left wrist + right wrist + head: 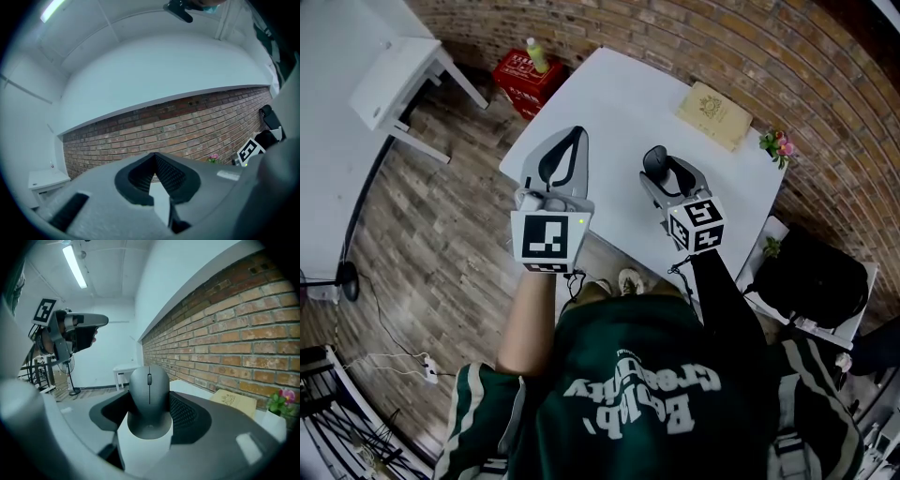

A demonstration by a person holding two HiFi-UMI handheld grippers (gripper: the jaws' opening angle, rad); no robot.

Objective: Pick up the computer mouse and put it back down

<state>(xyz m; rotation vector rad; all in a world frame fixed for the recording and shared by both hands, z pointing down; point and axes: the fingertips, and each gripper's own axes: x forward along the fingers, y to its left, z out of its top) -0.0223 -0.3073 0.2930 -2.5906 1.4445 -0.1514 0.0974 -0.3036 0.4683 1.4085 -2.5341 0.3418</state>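
Observation:
A grey computer mouse sits between the jaws of my right gripper, wheel end pointing away, and both pads press its sides. In the head view the mouse is held above the near part of the white table by the right gripper. My left gripper hovers to the left over the table's near-left edge. Its jaws meet at the tips with nothing between them. In the left gripper view the left gripper points level toward the brick wall.
A tan book lies at the table's far right, with pink flowers past the corner. A red crate carrying a bottle stands on the floor beyond the table. A white desk is far left, a black chair at right.

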